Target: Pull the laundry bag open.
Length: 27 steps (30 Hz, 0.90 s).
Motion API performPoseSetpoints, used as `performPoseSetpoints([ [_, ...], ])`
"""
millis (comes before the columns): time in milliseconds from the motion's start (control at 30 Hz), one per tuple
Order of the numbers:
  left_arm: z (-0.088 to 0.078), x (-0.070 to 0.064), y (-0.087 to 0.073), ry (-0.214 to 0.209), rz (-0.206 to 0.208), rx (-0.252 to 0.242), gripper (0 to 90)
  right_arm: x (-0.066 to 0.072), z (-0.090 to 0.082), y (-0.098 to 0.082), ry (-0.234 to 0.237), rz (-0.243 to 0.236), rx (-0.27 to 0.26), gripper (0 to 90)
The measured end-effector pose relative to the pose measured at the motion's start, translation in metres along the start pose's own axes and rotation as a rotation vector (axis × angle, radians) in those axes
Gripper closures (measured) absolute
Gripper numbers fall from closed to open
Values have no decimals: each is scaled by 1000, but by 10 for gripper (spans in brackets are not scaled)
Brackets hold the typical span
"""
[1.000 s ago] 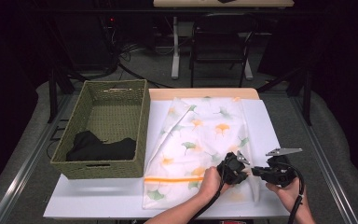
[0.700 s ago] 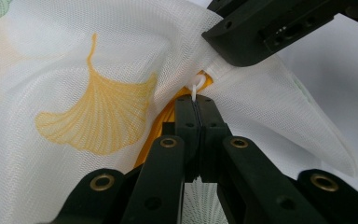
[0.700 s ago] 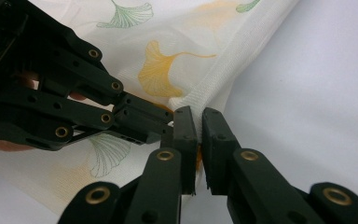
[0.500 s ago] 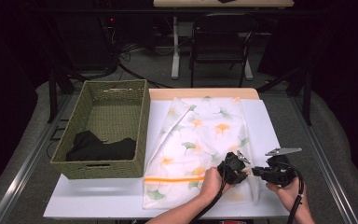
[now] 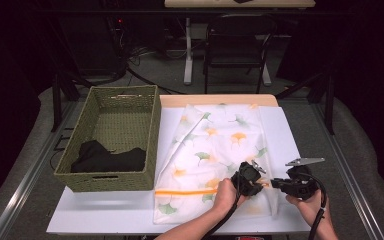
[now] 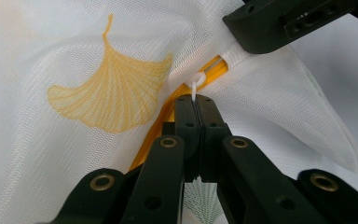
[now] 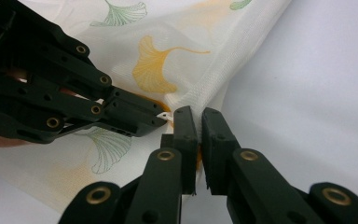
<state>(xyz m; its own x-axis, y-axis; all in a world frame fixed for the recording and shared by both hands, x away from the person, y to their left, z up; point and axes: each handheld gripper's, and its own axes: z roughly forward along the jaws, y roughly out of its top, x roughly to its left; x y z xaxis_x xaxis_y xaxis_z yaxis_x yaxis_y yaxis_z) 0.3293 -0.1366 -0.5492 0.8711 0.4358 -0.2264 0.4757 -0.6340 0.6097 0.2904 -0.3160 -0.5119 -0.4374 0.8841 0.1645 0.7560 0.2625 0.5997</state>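
A white mesh bag (image 5: 215,145) printed with yellow and green ginkgo leaves lies flat on the white table (image 5: 105,210), its orange zipper (image 5: 185,192) running along the near end. My left gripper (image 5: 261,181) is shut on the small white zipper pull (image 6: 195,87), jaws pressed together (image 6: 196,100). My right gripper (image 5: 276,183) faces it from the right and is shut on the bag's seamed edge (image 7: 214,88), right beside the zipper end; the fabric runs down between its jaws (image 7: 199,122). The left gripper's tip (image 7: 161,119) nearly meets them.
A woven olive basket (image 5: 152,125) stands on the left of the table with a black cloth (image 5: 107,157) in its near end. Beyond the far table edge are a chair (image 5: 237,45), desk legs and cables on the dark floor.
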Motion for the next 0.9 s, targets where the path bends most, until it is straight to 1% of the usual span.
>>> performPoseSetpoints([
  [67, -1, 1, 0, -5, -8, -2, 899, -1, 0, 0, -1, 0, -2, 857],
  [100, -1, 1, -1, 8, -8, -4, 899, -2, -1, 0, 1, 2, -3, 857],
  [133, -2, 3, -1, 0, -18, -4, 899, -2, -1, 0, -2, 5, -4, 857],
  [267, -4, 5, -2, -1, -21, -11, 898, -4, -3, -1, -1, 12, -13, 857],
  [300, -5, 5, -2, 4, -18, -10, 898, -4, -3, -1, -4, 12, -11, 857],
  [367, -7, 4, -3, 8, -19, 3, 898, -3, -4, -1, -7, 8, -10, 857],
  [400, -8, 5, -4, 10, -11, 7, 899, -3, -4, -1, -5, 10, -11, 857],
  [433, -8, 4, -5, 17, -23, 1, 899, -3, -4, -1, -4, 12, -12, 857],
  [467, -9, 6, -5, 14, -18, 12, 898, -3, -4, -1, -6, 11, -10, 857],
  [533, -10, 7, -6, 17, -16, 15, 898, -4, -4, -1, -6, 15, -11, 857],
  [567, -11, 8, -8, 17, -26, 15, 898, -4, -4, -1, -4, 15, -10, 857],
  [700, -13, 10, -10, 21, -25, 20, 898, -4, -3, -1, -4, 14, -7, 857],
  [800, -18, 11, -11, 15, -50, -12, 898, -4, -3, -1, -5, 15, -6, 858],
  [833, -19, 11, -12, 18, -56, -13, 898, -5, -3, -1, -2, 18, -9, 857],
  [900, -20, 12, -11, 23, -53, -7, 899, -5, -3, -1, -3, 22, -9, 857],
])
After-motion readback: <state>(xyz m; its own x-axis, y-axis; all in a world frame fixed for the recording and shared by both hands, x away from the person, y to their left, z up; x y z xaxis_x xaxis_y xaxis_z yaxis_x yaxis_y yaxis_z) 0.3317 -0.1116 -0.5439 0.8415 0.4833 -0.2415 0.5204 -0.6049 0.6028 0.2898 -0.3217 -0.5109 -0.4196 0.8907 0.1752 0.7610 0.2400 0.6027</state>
